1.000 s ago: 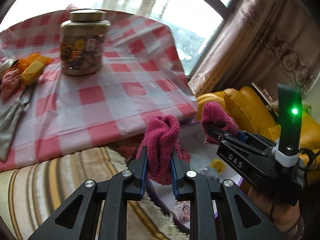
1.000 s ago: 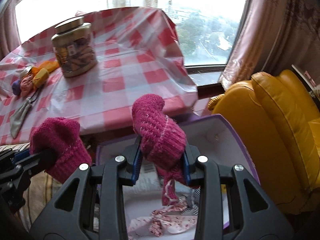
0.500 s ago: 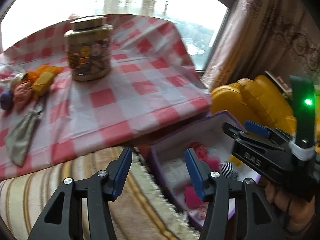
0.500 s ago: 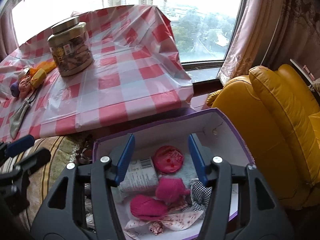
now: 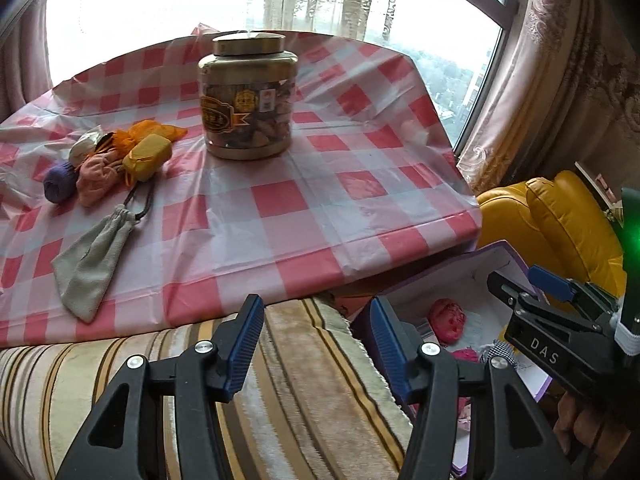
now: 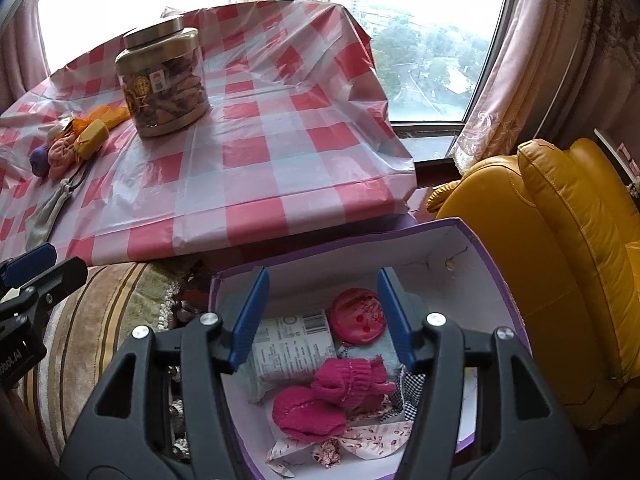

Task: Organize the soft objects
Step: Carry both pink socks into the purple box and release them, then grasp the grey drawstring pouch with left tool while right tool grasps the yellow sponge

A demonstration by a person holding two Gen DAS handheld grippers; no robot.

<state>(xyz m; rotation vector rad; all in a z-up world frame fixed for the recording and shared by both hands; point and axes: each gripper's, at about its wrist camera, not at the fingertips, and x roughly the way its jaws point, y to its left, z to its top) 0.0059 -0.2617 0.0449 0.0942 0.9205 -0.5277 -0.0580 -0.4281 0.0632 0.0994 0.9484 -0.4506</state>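
Both the left tool (image 5: pixel 316 344) and right tool (image 6: pixel 324 316) are spread and empty, their jaws having just opened, with the pink knit socks (image 6: pixel 332 400) lying in the purple box (image 6: pixel 496 276).

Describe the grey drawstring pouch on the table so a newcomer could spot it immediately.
Start at the pink-checked tablecloth and its big gold-lidded jar. Left of the jar sits a cluster of small soft bundles; the grey drawstring pouch lies nearer the table's front edge. Unlike those plump orange, yellow, pink and purple bundles, it is flat, dull grey, and trails a dark cord.
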